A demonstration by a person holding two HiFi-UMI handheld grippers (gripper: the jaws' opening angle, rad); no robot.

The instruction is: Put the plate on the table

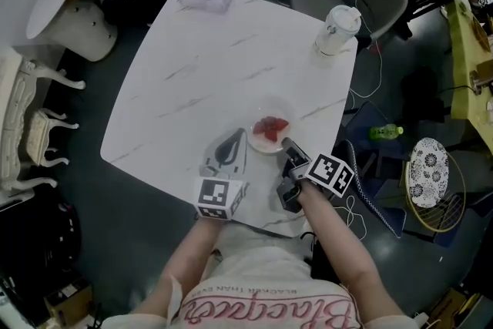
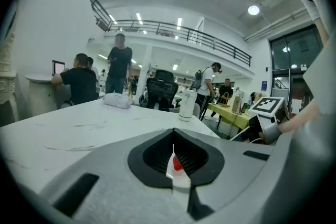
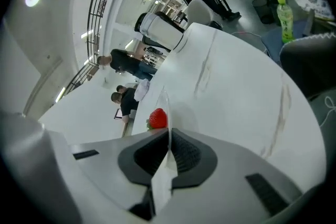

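The plate (image 1: 262, 146) with red strawberries (image 1: 270, 126) is at the near right part of the white worktop (image 1: 200, 65), and I cannot tell if it is touching it yet. The right hand-held gripper (image 1: 291, 147) is pinching the plate's near rim, which shows thin and edge-on between its jaws. The left hand-held gripper (image 1: 232, 137) sits just beside the plate with its jaws closed together, holding nothing. To do this well, I think the plate should go down slowly and flat, so the strawberries do not roll off. Let go only when the plate sits firm on the worktop. Keep it away from the worktop's edge, which is close
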